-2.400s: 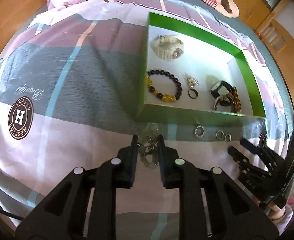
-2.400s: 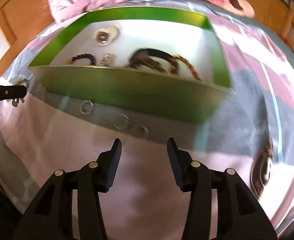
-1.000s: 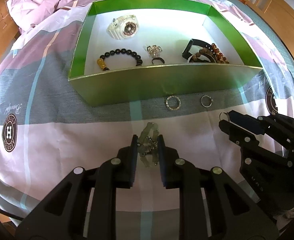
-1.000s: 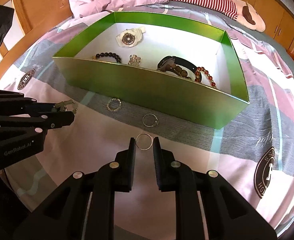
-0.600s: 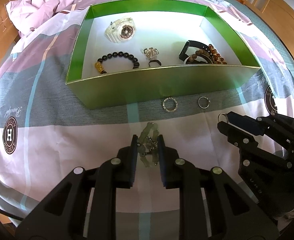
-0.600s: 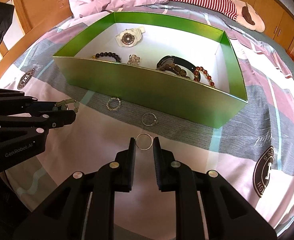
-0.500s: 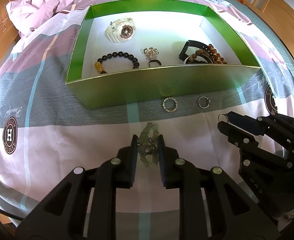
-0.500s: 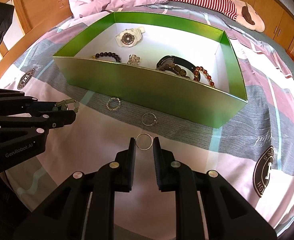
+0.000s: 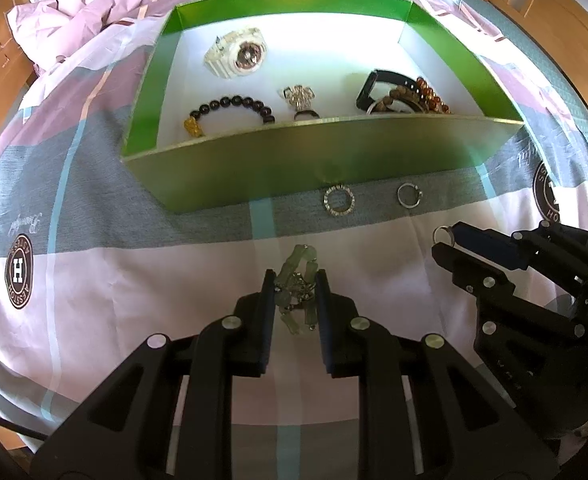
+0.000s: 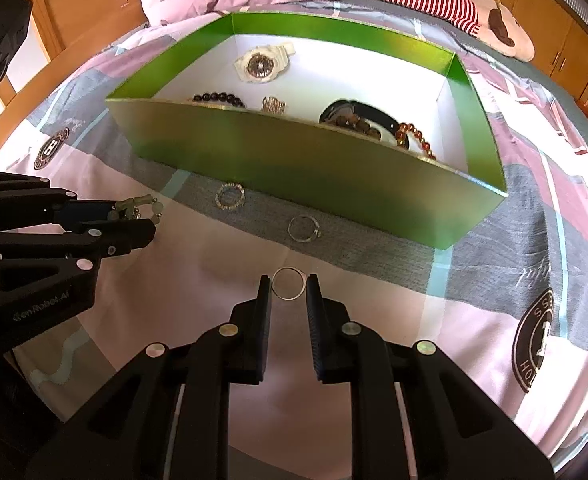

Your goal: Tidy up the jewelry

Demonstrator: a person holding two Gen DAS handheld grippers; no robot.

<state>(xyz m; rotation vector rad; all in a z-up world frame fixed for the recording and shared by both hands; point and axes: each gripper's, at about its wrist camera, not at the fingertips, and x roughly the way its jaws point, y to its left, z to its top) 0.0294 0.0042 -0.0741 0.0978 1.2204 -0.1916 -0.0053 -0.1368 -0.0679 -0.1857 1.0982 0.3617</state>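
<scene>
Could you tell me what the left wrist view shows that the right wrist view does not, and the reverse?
Only the left wrist view shows the gold charm on the black bead bracelet and the black ring in the green box. Only the right wrist view shows the striped plush toy on the bed. Both show the left claw shut on the pale green bracelet, the right claw shut on a thin ring, and two rings on the bedsheet.

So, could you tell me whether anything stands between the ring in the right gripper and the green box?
Only the box's own near wall, which the plain ring in the right gripper must clear. Two rings lie on the bedspread below.
</scene>
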